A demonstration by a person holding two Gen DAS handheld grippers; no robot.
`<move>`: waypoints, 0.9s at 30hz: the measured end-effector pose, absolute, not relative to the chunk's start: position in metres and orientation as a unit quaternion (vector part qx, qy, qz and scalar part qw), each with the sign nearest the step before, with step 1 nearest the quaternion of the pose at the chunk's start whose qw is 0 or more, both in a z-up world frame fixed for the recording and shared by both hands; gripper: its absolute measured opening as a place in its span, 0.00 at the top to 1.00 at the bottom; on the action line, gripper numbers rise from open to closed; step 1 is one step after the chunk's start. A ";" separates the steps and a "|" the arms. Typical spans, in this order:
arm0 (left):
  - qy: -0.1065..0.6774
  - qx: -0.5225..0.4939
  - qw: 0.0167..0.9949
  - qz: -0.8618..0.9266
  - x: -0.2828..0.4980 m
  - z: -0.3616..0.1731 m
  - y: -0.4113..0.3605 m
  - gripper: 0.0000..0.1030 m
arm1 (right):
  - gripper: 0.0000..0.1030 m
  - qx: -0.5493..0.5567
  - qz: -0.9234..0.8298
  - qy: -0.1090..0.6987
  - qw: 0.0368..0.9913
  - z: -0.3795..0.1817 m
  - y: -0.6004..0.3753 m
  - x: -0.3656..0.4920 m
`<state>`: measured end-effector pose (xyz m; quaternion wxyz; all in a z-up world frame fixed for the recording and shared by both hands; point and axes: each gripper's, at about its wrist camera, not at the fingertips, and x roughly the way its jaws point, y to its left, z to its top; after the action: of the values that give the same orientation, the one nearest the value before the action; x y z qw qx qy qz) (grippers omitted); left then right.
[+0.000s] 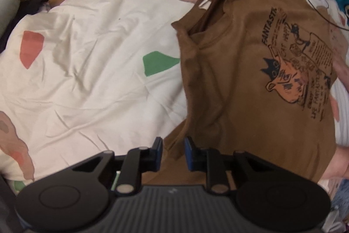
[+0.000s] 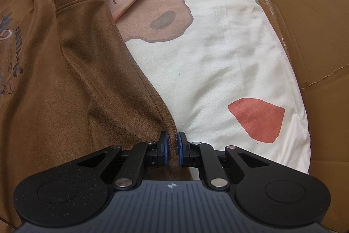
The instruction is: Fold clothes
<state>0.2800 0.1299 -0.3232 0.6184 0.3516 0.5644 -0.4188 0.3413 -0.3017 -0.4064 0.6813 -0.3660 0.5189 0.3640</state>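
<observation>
Right wrist view: hem pinched, slip risk on the far corner

Item: brown T-shirt (image 2: 65,84), printed side up, lying on the bed's white patterned duvet (image 2: 229,54); collar at the far end, cardboard (image 2: 305,14) beyond the bedding.

Right tongs (image 2: 172,151): pressed nearly together, pinching the stitched side hem. Hold looks narrow, right at the seam edge; a quick lift could pull the fabric free.

Left tongs (image 1: 173,153): partly spread, shirt edge lying between the pads; the blurred left wrist view does not show whether they press on the cloth. Judged risk: one corner rises alone, the shirt skews, the fold lands crooked.

Further hazard: the soft, wrinkled duvet may get nipped together with the shirt.
</observation>
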 end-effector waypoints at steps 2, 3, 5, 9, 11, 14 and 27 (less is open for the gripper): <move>0.563 0.356 0.618 -0.418 0.282 -0.325 0.129 0.78 | 0.91 -0.368 0.364 0.519 0.680 -0.406 -0.302 0.341; 0.563 0.358 0.617 -0.417 0.283 -0.325 0.129 0.78 | 0.90 -0.368 0.365 0.519 0.680 -0.406 -0.302 0.341; 0.563 0.361 0.615 -0.419 0.284 -0.329 0.128 0.78 | 0.90 -0.367 0.365 0.519 0.680 -0.406 -0.304 0.341; 0.561 0.368 0.612 -0.419 0.284 -0.340 0.125 0.78 | 0.90 -0.365 0.366 0.519 0.681 -0.406 -0.307 0.342; 0.561 0.368 0.614 -0.417 0.285 -0.346 0.124 0.79 | 0.90 -0.365 0.366 0.519 0.681 -0.406 -0.307 0.342; 0.556 0.368 0.621 -0.413 0.287 -0.354 0.122 0.81 | 0.90 -0.366 0.365 0.519 0.681 -0.406 -0.307 0.343; 0.517 0.356 0.685 -0.371 0.297 -0.339 0.137 0.96 | 0.94 -0.374 0.360 0.505 0.690 -0.403 -0.305 0.341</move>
<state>0.2967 0.1374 -0.3387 0.6846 0.3563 0.5166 -0.3709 0.3414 -0.3047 -0.4028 0.6897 -0.3739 0.5048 0.3602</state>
